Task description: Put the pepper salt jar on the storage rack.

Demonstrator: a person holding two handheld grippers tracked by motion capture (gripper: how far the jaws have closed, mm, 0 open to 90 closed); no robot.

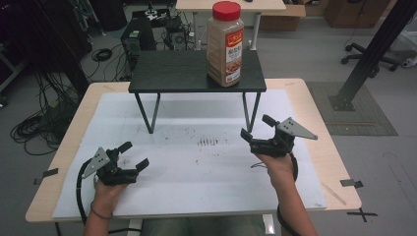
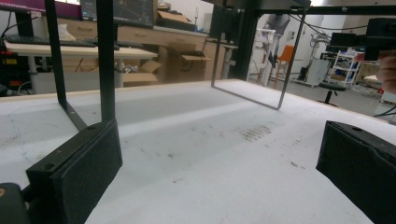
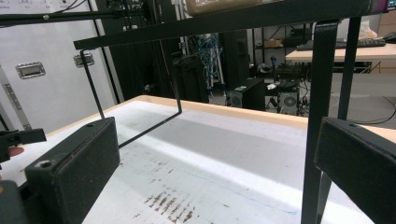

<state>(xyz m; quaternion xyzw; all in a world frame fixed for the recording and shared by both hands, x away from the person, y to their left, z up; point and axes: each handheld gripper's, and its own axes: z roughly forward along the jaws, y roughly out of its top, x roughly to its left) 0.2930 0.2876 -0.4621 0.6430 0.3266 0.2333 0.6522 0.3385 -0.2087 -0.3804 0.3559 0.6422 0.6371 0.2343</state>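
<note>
Jar [image 1: 225,44] tops the shelf [image 1: 172,72] in high view — both grippers [image 1: 134,155] [image 1: 256,126] gape, empty.

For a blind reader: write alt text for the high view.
A person holds an open left gripper and open right gripper above a white table mat, both empty. Behind them, a red-capped spice jar stands on a small black shelf.
</note>
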